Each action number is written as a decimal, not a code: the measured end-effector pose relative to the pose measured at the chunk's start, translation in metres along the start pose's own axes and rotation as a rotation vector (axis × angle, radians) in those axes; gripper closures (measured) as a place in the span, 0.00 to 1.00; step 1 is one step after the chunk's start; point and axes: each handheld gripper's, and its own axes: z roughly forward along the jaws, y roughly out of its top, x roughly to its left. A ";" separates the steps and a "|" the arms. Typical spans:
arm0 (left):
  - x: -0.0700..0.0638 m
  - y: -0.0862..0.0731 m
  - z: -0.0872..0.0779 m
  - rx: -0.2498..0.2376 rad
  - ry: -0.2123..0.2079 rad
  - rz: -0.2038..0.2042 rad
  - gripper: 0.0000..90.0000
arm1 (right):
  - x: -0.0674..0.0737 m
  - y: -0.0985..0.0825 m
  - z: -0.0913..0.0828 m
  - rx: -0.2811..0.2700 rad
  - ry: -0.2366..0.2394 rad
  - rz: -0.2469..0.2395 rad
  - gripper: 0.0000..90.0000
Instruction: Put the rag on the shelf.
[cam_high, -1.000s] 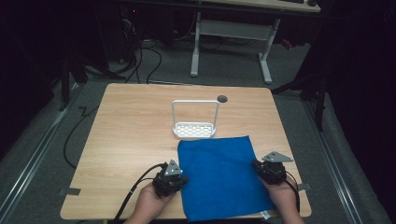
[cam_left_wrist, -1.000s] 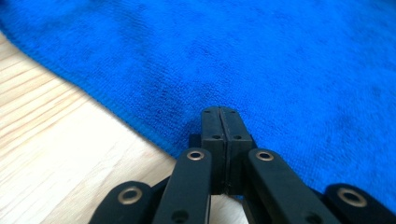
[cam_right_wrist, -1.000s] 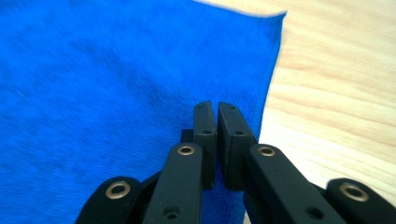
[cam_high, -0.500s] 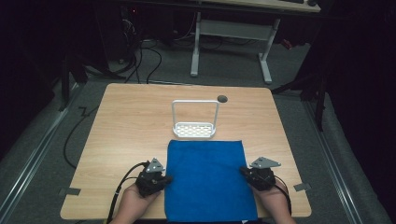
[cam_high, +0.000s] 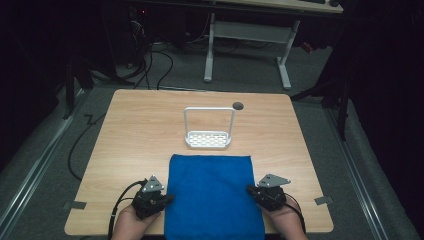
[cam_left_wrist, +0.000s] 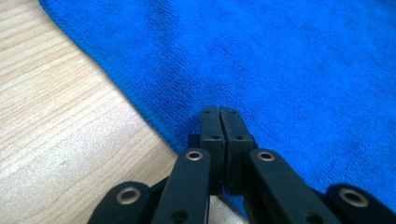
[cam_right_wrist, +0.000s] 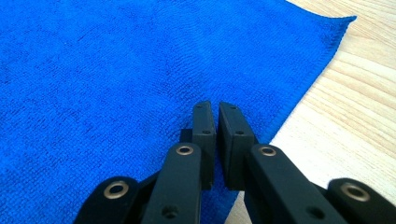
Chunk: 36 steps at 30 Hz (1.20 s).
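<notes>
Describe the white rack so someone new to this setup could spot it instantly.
Start at the wooden table and find the blue towel spread along its near edge. Just beyond the towel's far edge stands the white rack. Its perforated base and tall upright loop handle set it apart from the small dark hole behind it.

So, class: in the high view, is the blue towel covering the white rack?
No: the blue towel lies nearer the person than the white rack, with bare table between them.
</notes>
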 end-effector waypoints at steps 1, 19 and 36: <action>0.000 0.001 0.000 0.000 -0.003 0.003 0.97 | 0.000 0.000 0.000 0.000 0.003 -0.001 0.96; 0.053 0.032 0.011 -0.199 0.185 -0.135 0.66 | -0.014 -0.001 -0.009 -0.077 0.005 0.022 0.88; 0.074 0.064 0.054 -0.152 0.223 -0.151 0.79 | -0.017 -0.003 -0.009 -0.078 0.003 0.026 0.83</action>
